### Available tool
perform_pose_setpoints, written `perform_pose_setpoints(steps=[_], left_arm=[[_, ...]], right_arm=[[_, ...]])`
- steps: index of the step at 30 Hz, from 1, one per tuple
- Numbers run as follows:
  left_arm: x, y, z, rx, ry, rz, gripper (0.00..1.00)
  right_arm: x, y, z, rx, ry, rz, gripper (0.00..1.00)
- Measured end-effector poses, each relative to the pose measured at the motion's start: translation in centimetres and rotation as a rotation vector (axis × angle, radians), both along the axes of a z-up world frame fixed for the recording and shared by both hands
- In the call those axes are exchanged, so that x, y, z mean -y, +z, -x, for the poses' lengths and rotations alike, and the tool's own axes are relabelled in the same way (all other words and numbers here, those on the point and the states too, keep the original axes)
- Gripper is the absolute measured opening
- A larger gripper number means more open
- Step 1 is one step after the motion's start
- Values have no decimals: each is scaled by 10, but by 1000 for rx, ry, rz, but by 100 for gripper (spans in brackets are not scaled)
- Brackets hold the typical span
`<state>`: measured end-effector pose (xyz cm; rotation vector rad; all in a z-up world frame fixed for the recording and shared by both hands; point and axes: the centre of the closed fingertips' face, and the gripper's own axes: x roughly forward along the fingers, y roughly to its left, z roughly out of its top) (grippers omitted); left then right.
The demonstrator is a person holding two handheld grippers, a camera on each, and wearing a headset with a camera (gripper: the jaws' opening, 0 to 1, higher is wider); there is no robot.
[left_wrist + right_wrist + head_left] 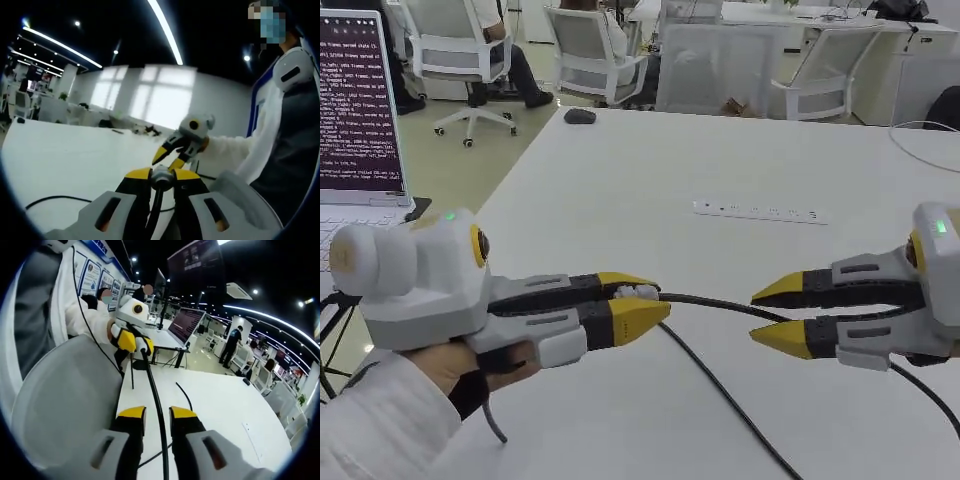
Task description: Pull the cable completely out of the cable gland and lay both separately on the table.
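Note:
In the head view my left gripper [642, 303] is at the lower left, shut on the small pale cable gland [637, 292] between its yellow tips. The black cable [710, 303] leaves the gland and runs right, into the gap of my right gripper [770, 315], whose jaws stand open around it. In the left gripper view the gland [161, 175] sits pinched between the tips, with the right gripper [167, 159] ahead. In the right gripper view the cable [159, 415] passes between the parted jaws toward the left gripper [135, 343]. Another stretch of the cable [725, 392] lies on the white table [650, 180].
A white power strip [755, 211] lies mid-table and a dark mouse [579, 116] at the far edge. An open laptop [358, 110] stands at the left beyond the table edge. Office chairs [590, 55] stand behind. A thin wire [920, 150] curves at the right.

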<state>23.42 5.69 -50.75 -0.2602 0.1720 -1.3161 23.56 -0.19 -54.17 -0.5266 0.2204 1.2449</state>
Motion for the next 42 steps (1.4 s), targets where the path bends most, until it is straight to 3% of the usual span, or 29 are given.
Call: perform_pose_setpoints(steps=[7,14,23,30,38,42], left_arm=[[1,-3,0,-1,-3,-12,17],[2,-3,1,-3,-11,-15,17],[6,-5,7,8,-42,-29,17],[7,-3,8,7,-45,-24,17],[4,3,9,16,-32,7,17],[2,8,9,22,-29,24,17]], right_arm=[[-40,23,15,53,122,-32,20],[-59,25,13,65,138,-62,15],[-57,18,15,58,131,-46,6],[-53,20,15,59,92,-68,5],[-38,24,15,42,25,-96,5],[-27,21,15,30,-20,-78,5]])
